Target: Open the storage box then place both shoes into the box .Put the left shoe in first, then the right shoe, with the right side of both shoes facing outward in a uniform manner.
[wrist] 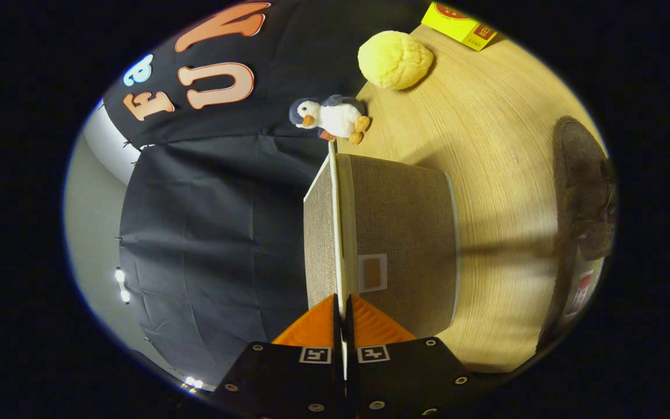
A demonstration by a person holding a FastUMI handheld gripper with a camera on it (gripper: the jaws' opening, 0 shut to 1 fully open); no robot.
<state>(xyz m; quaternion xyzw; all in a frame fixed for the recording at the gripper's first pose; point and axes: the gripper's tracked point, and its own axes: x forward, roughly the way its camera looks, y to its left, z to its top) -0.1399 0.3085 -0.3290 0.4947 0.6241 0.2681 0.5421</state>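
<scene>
Opening step in hand: gripper (342,308) fingers pinched closed on the thin lid edge (337,233) of the storage box (405,233) standing mid-table (503,174); next, I judge, swinging the lid clear.

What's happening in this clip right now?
The hand-held claw is shut on the thin white edge of the box lid, apparently mid-opening. The fabric box sits on a wooden table. A dark shoe lies beyond it, not yet packed. A plush penguin, a yellow sponge and a yellow carton sit further off.
</scene>
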